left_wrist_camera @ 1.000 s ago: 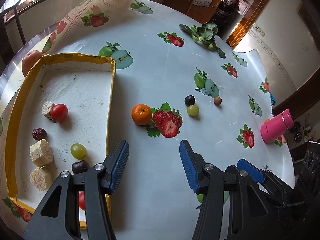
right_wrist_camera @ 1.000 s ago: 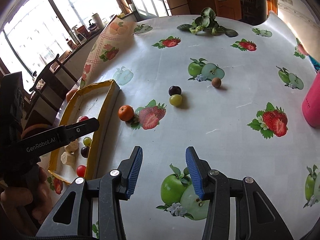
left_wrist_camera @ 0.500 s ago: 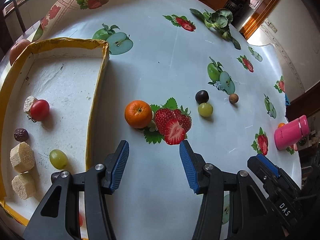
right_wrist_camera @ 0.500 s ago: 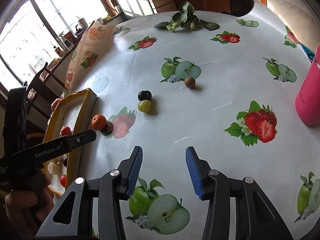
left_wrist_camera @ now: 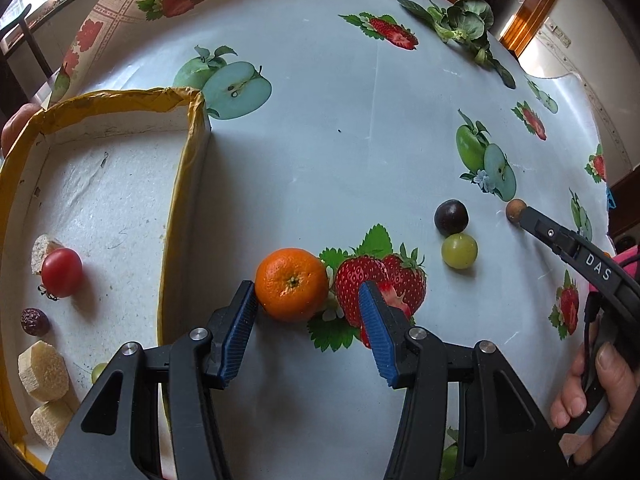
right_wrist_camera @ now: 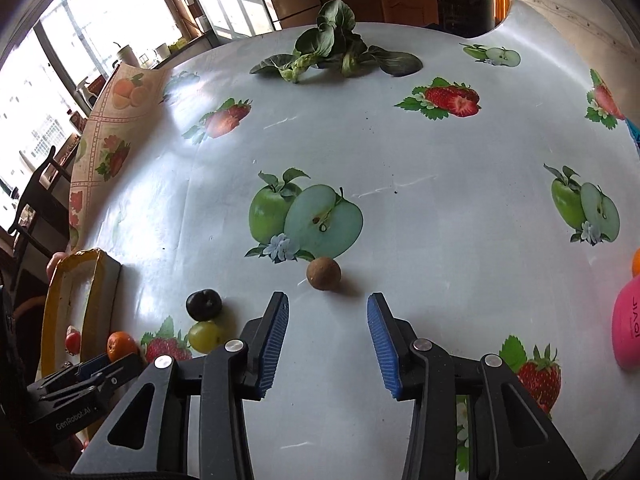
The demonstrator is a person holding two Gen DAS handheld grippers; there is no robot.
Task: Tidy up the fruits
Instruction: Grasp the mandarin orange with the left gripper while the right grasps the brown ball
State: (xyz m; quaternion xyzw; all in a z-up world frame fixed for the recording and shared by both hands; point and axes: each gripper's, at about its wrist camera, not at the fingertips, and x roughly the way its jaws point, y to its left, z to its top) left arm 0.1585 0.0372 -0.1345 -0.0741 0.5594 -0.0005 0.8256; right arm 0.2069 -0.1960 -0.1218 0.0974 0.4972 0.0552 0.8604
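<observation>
An orange tangerine (left_wrist_camera: pixel 292 284) lies on the fruit-print tablecloth just right of the yellow-rimmed tray (left_wrist_camera: pixel 182 200). My left gripper (left_wrist_camera: pixel 307 300) is open and tilted down over it, its tips either side of the fruit's near half; the left pad is close to the peel. A small brown round fruit (right_wrist_camera: pixel 324 274) lies just beyond the tips of my right gripper (right_wrist_camera: pixel 328 306), whose jaws are closing with nothing between them. A dark grape (right_wrist_camera: pixel 204 304) and a green grape (right_wrist_camera: pixel 204 336) sit side by side between the two grippers.
The tray holds a cherry tomato (left_wrist_camera: pixel 62 272), a dark date (left_wrist_camera: pixel 35 322) and pale cut chunks (left_wrist_camera: pixel 42 364). Leafy greens (right_wrist_camera: pixel 332 56) lie at the table's far side. A pink bottle (right_wrist_camera: pixel 628 328) lies at the right edge. A hand (left_wrist_camera: pixel 592 396) holds the right gripper's handle.
Both grippers moved forward and down. The left one came up around the tangerine, the right one up to the brown fruit. The right gripper's jaws narrowed slightly.
</observation>
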